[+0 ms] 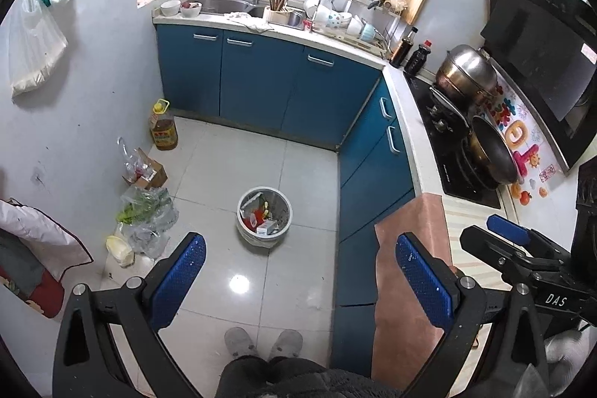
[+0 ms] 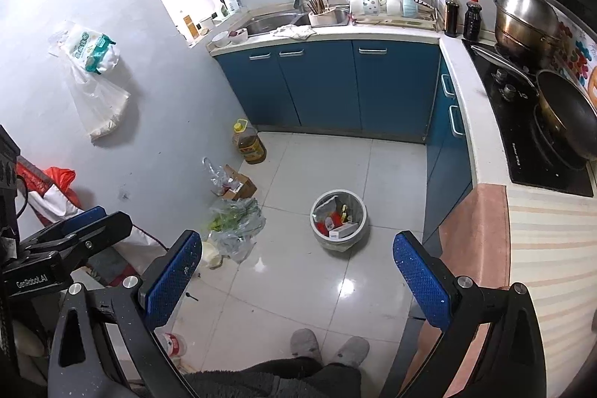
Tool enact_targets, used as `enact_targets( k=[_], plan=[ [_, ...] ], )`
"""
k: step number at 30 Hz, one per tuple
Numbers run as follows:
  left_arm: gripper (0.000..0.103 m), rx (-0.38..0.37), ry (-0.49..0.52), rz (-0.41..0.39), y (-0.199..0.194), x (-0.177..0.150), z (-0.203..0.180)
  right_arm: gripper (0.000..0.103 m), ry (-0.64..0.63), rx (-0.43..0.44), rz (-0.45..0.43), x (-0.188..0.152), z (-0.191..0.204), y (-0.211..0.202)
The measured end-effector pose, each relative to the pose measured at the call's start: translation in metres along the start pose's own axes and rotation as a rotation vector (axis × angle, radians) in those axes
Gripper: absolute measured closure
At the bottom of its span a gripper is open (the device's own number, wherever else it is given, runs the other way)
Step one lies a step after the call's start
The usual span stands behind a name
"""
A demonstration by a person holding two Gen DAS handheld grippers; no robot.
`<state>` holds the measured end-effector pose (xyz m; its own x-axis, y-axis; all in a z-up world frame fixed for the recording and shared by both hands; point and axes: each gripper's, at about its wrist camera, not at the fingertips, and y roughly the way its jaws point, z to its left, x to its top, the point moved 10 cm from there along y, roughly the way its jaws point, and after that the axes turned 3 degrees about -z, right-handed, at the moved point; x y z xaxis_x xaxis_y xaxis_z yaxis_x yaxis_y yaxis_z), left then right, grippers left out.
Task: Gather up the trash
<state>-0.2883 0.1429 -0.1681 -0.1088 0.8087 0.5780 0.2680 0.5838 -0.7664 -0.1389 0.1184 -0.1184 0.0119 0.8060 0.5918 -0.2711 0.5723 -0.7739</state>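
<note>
A small round trash bin (image 1: 264, 216) (image 2: 338, 219) lined with a clear bag stands on the tiled floor, holding wrappers, red scraps and a small box. Both grippers hang high above the floor, well short of the bin. My left gripper (image 1: 298, 260) is open with nothing between its blue pads. My right gripper (image 2: 296, 258) is open and empty too. The right gripper's body (image 1: 522, 248) shows at the right edge of the left wrist view, and the left gripper's body (image 2: 67, 241) shows at the left edge of the right wrist view.
Along the left wall lie plastic bags with greens (image 1: 147, 211) (image 2: 237, 219), a cardboard box (image 1: 147, 170), a cooking oil jug (image 1: 163, 125) (image 2: 249, 142) and a white cup (image 1: 119, 248). Blue cabinets (image 1: 261, 81) line the back and right. A person's grey slippers (image 2: 328, 347) stand below.
</note>
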Motion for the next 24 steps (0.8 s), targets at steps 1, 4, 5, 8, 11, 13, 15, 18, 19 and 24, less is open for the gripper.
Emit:
enact_targets(
  k=[1, 4, 5, 8, 11, 13, 15, 18, 19, 24],
  plan=[
    [0.0, 0.001, 0.0, 0.001, 0.0, 0.0, 0.0, 0.0, -0.002, -0.001, 0.003, -0.001, 0.001, 0.0],
    [0.0, -0.006, -0.001, 0.01, 0.0, -0.003, -0.002, 0.0, 0.0, 0.006, 0.014, -0.003, 0.001, 0.001],
    [0.0, -0.008, -0.002, 0.012, 0.0, -0.004, -0.002, 0.0, 0.002, 0.006, 0.017, -0.003, 0.0, 0.001],
    [0.0, -0.011, -0.004, 0.023, 0.002, -0.006, -0.003, 0.0, 0.006, 0.008, 0.025, -0.005, -0.002, 0.002],
    [0.0, -0.011, -0.007, 0.034, 0.004, -0.008, -0.004, 0.0, 0.012, 0.009, 0.035, -0.007, -0.006, 0.005],
    [0.0, -0.008, -0.004, 0.039, 0.005, -0.008, -0.005, 0.0, 0.013, 0.011, 0.04, -0.008, -0.007, 0.006],
    [0.0, -0.009, -0.002, 0.043, 0.006, -0.008, -0.006, 0.0, 0.011, 0.014, 0.045, -0.009, -0.007, 0.007],
    [0.0, -0.011, 0.005, 0.048, 0.007, -0.009, -0.007, 0.0, 0.006, 0.019, 0.05, -0.01, -0.008, 0.008],
    [0.0, -0.012, 0.008, 0.051, 0.007, -0.009, -0.008, 0.0, 0.006, 0.021, 0.052, -0.01, -0.009, 0.009],
    [0.0, -0.028, 0.02, 0.065, 0.009, -0.01, -0.012, 0.0, 0.015, 0.029, 0.06, -0.011, -0.012, 0.011]
  ],
)
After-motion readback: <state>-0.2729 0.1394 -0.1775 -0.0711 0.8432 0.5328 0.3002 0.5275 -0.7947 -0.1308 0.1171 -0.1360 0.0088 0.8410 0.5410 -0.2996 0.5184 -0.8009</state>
